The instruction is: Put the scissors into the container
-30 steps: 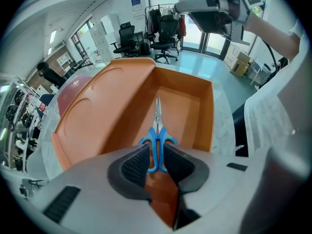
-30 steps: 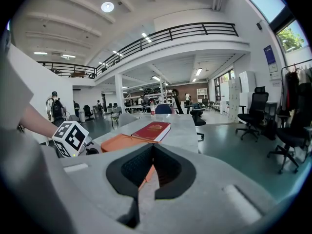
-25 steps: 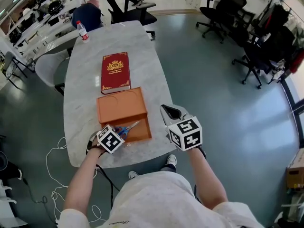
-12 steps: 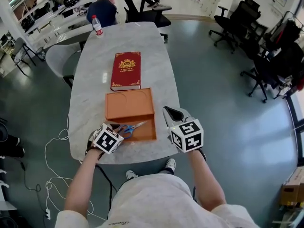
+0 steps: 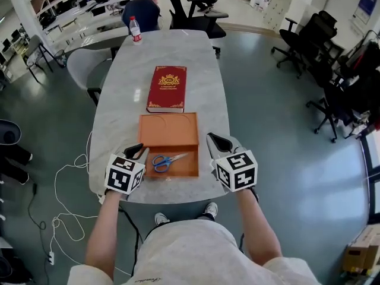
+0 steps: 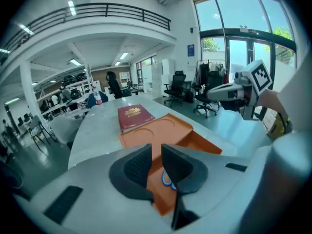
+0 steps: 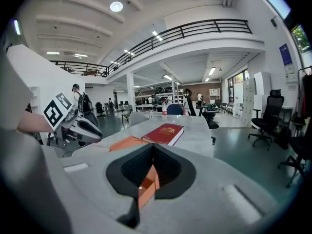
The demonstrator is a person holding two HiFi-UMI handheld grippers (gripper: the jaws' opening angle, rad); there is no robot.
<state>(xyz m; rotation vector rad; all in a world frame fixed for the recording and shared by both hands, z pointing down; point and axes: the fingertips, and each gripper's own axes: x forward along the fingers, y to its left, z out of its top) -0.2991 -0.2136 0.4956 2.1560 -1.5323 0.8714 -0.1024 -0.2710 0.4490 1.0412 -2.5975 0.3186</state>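
Observation:
The orange container (image 5: 169,136) lies open on the marble table (image 5: 119,117), and the scissors (image 5: 168,161) with blue handles rest flat in its near half. My left gripper (image 5: 138,150) hovers just left of the container's near left corner, its jaws slightly apart with nothing between them. In the left gripper view, the blue scissor handles (image 6: 168,179) show below the fingertips, inside the container (image 6: 170,130). My right gripper (image 5: 215,140) is held beside the container's right edge, shut and empty. The container's corner (image 7: 146,189) shows under its jaws.
A red book (image 5: 168,88) lies beyond the container. A water bottle (image 5: 136,29) stands at the table's far end. Office chairs (image 5: 199,16) stand past the table and to the right. A white cable (image 5: 65,218) trails on the floor at the left.
My left gripper has let go of the scissors and drawn back to the left; the scissors now lie uncovered in the container. The right gripper has held its place.

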